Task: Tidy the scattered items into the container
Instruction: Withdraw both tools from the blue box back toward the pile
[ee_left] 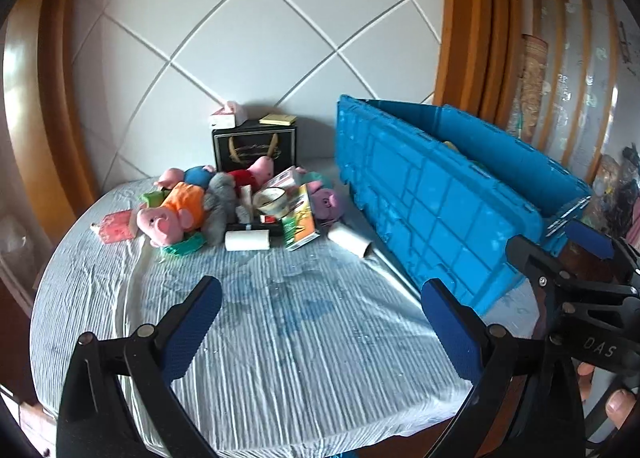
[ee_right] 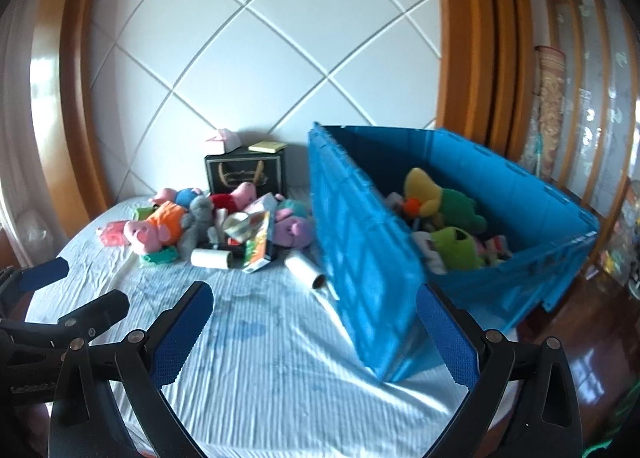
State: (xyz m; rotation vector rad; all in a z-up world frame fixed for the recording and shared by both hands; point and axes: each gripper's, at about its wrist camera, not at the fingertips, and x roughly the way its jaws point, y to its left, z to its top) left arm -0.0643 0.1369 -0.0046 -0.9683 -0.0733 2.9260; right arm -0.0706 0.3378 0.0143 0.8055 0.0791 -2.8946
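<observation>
While both grippers hover above the striped bedsheet (ee_left: 280,338), the left gripper (ee_left: 320,322) and right gripper (ee_right: 314,332) are spread wide, grasping nothing. Scattered items, including a pig plush (ee_left: 172,218) and paper rolls (ee_left: 247,240), lie heaped left of the blue container (ee_right: 360,258), which holds plush toys (ee_right: 444,214).

Blue crate (ee_right: 360,258) of hard, slightly glossy ribbed plastic; bed sheet (ee_left: 280,338) of wrinkled striped matt cloth; toys (ee_left: 168,218) of soft plush; tongs (ee_left: 320,330) of matt black plastic, textured blue pads (ee_left: 192,330); glossy varnished wood frame (ee_right: 472,38).
</observation>
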